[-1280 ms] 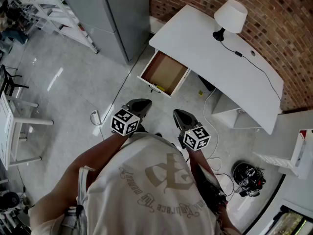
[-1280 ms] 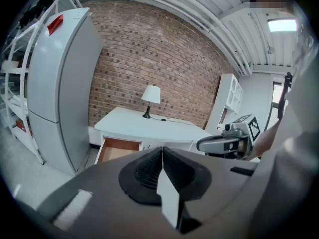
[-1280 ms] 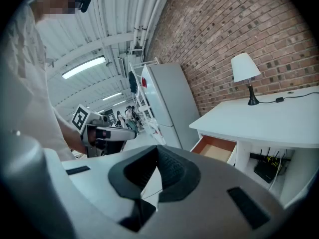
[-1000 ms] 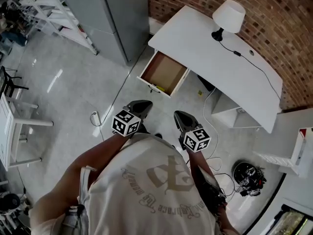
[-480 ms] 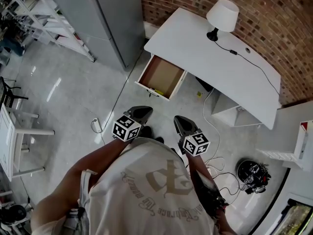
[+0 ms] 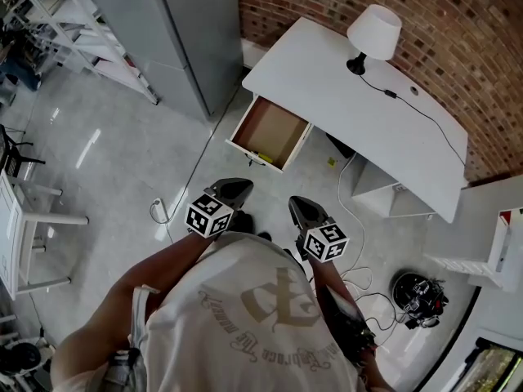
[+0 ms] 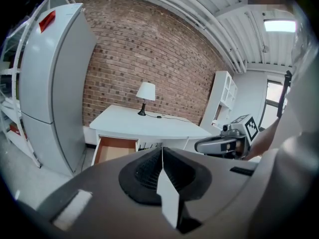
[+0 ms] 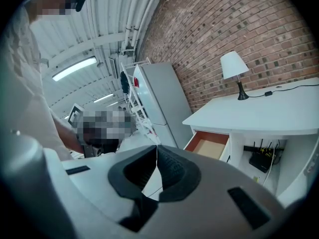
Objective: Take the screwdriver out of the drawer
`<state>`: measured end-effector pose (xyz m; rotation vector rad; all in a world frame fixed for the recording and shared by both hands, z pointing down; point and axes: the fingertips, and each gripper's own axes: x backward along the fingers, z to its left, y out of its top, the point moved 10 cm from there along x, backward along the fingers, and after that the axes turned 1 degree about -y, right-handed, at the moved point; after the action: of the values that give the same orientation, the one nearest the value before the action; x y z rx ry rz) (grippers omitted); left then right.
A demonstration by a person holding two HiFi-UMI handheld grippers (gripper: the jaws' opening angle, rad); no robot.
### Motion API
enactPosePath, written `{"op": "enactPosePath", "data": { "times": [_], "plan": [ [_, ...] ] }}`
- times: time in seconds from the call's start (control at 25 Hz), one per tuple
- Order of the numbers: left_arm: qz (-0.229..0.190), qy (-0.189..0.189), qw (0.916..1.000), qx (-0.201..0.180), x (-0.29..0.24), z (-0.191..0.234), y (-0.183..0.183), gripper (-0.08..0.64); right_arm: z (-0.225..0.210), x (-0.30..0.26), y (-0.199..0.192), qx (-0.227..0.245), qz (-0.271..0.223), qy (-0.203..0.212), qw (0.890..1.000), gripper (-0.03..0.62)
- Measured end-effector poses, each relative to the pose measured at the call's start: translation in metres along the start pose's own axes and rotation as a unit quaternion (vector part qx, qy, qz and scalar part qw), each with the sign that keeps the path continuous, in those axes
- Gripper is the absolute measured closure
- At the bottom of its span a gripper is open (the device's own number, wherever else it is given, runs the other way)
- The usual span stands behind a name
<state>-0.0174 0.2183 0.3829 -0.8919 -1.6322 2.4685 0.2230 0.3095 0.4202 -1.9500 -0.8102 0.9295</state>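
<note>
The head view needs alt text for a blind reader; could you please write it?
Seen from above, a person holds the left gripper and right gripper, both shut, short of an open drawer in a white desk with a lamp, by a brick wall.

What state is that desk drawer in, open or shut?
Open: the drawer juts out from the white desk, its brown bottom exposed in all three views.
</note>
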Motion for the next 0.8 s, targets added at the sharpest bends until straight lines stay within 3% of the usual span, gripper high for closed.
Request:
{"op": "enactPosePath", "data": {
  "times": [0.32, 0.8],
  "plan": [
    [-0.005, 0.032, 0.9993, 0.019, 0.02, 0.008, -0.005, 0.548, 0.005, -0.018, 0.0, -0.001, 0.026, 0.024, 0.999, 0.586],
    [-0.004, 0.051, 0.9974, 0.05, 0.034, 0.045, -0.009, 0.548, 0.006, -0.056, 0.007, -0.015, 0.056, 0.015, 0.998, 0.586]
  ]
}}
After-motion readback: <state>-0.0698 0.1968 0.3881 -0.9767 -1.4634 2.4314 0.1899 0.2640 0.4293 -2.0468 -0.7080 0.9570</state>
